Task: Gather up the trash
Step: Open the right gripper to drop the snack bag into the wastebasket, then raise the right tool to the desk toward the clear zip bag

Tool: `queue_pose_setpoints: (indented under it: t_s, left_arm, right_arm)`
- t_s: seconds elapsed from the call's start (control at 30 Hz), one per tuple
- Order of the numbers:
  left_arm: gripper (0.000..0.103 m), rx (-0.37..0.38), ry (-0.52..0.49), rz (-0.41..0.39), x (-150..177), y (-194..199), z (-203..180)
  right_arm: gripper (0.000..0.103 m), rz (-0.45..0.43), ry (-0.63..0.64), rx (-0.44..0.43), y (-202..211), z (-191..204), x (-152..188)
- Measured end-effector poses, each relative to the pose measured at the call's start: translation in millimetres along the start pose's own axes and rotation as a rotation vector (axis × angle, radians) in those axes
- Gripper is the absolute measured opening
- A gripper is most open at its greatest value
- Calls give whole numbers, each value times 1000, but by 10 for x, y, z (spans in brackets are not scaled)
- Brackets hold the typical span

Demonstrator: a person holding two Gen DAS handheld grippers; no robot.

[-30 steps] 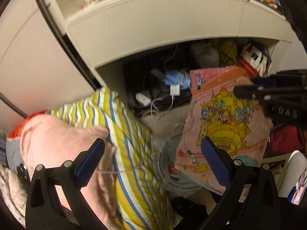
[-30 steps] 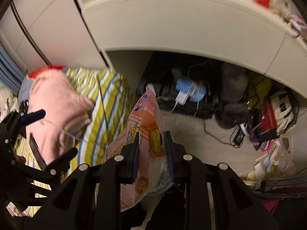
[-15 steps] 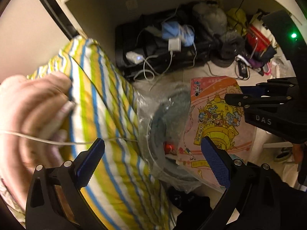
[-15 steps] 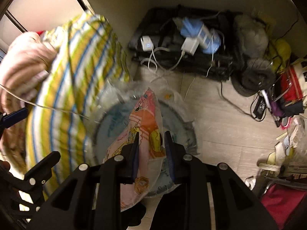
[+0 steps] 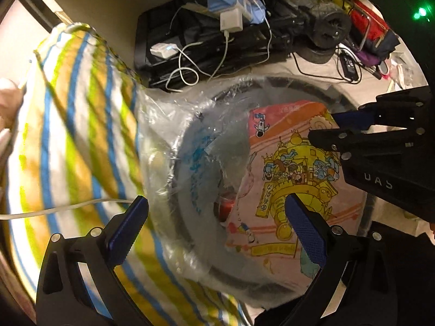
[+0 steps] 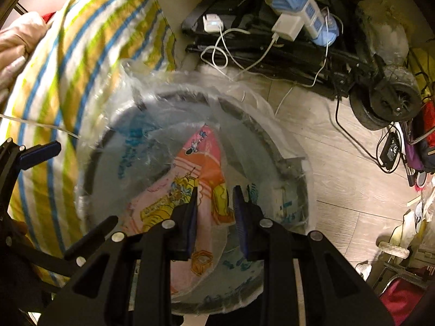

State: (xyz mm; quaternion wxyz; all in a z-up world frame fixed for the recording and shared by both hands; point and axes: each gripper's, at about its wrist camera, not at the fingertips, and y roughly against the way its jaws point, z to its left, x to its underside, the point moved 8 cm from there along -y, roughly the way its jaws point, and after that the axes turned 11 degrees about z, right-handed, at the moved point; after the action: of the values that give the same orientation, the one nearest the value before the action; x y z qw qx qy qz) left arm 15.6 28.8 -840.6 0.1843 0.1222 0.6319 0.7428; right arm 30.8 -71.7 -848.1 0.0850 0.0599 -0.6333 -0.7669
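So in about a second we've swung down from facing the white desk front to hanging right over the bin (image 6: 288,163), which is lined with a clear plastic bag (image 5: 163,125) and sits on the floor against the striped bedding (image 5: 68,135). Our right gripper (image 6: 214,203) is clamped on the pink cartoon wrapper (image 6: 201,163), and the wrapper now dangles inside the bin mouth instead of out in front of the desk, so we'd say the drop is basically lined up and only the release is left. Our left gripper (image 5: 214,225) is spread wide with nothing in it, hovering by the bin's near rim. Something red (image 5: 225,209) sits down in the bin but the liner blurs it, and we can't see the wrapper's lower end behind our own fingers.
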Motion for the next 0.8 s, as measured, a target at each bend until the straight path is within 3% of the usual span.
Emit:
queue_pose_setpoints:
  t_s: [0.27, 0.33, 0.4, 0.47, 0.67, 0.8]
  left_arm:
    - [97, -7, -13, 58, 79, -196, -39]
    - [97, -5, -7, 66, 96, -130, -6]
    - [97, -1, 3, 68, 103, -40, 31]
    - [97, 1, 18, 67, 106, 103, 93]
    - [97, -6, 56, 47, 2, 622, 299]
    - [97, 0, 78, 6, -159, 1114, 425]
  right_arm:
    - [25, 81, 41, -6, -253, -24, 83]
    - [34, 87, 53, 6, -205, -24, 99]
    - [70, 79, 56, 8, -91, -22, 101]
    - [84, 73, 55, -1, 31, -19, 107]
    - [94, 40, 86, 18, 590, 30, 56]
    - [95, -19, 81, 42, 1190, 26, -6]
